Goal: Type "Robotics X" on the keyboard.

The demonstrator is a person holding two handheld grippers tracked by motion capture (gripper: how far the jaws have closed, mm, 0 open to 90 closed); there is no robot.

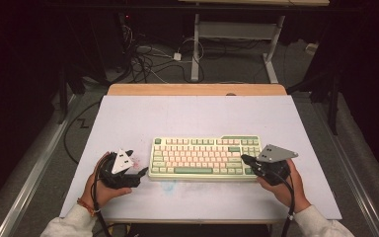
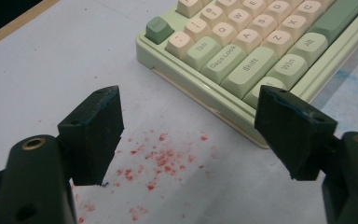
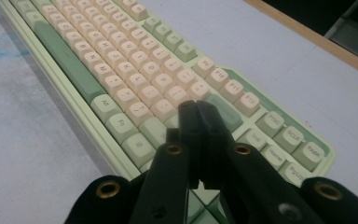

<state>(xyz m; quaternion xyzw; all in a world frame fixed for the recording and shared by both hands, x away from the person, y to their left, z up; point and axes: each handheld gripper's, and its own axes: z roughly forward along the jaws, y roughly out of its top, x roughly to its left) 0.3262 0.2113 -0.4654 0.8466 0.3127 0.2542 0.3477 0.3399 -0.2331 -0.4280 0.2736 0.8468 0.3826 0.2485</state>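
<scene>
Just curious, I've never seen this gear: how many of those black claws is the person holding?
2. The left claw sits at the keyboard's left end, jaws spread apart. The right claw is over the keyboard's right end, jaws pressed together. None look hidden.

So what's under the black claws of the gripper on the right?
The right gripper has its jaws pressed together over the keyboard, above the green and cream keys at its right end. The few keys directly beneath the jaws are covered, so they cannot be read.

The right claw (image 3: 198,140) hides the keyboard's (image 3: 135,79) nearest corner keys.
</scene>
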